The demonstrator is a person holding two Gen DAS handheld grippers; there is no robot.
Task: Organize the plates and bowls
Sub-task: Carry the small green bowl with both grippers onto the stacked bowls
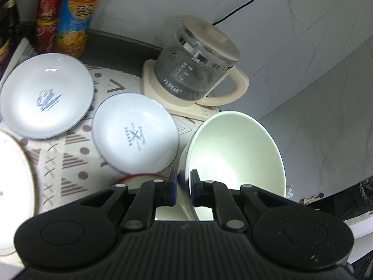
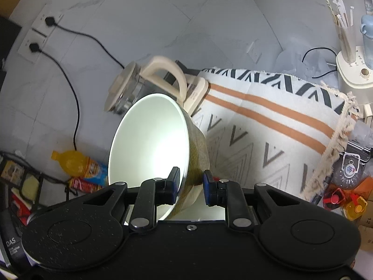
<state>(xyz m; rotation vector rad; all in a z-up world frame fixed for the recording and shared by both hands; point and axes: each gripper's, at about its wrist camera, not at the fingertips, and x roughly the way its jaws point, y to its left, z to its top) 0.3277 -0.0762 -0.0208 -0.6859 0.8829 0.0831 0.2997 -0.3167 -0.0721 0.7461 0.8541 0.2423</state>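
My left gripper (image 1: 182, 182) is shut on the rim of a deep pale-green bowl (image 1: 235, 149), held tilted above the counter. My right gripper (image 2: 191, 182) is shut on the rim of a similar deep bowl (image 2: 149, 149) with a yellow-green checked outside, also tilted in the air. Two white plates with blue print lie on the patterned cloth: one at the left (image 1: 44, 95), one in the middle (image 1: 135, 133). A red-rimmed dish (image 1: 139, 177) peeks out under the left fingers. A large pale plate edge (image 1: 14, 182) shows at far left.
A glass kettle with cream lid and handle (image 1: 195, 70) stands on its base by the wall, also in the right wrist view (image 2: 149, 81). Orange juice bottle (image 1: 74, 16) and red cans (image 1: 46, 11) stand at back left. A striped cloth (image 2: 268, 121) covers the counter; clutter sits at its right edge.
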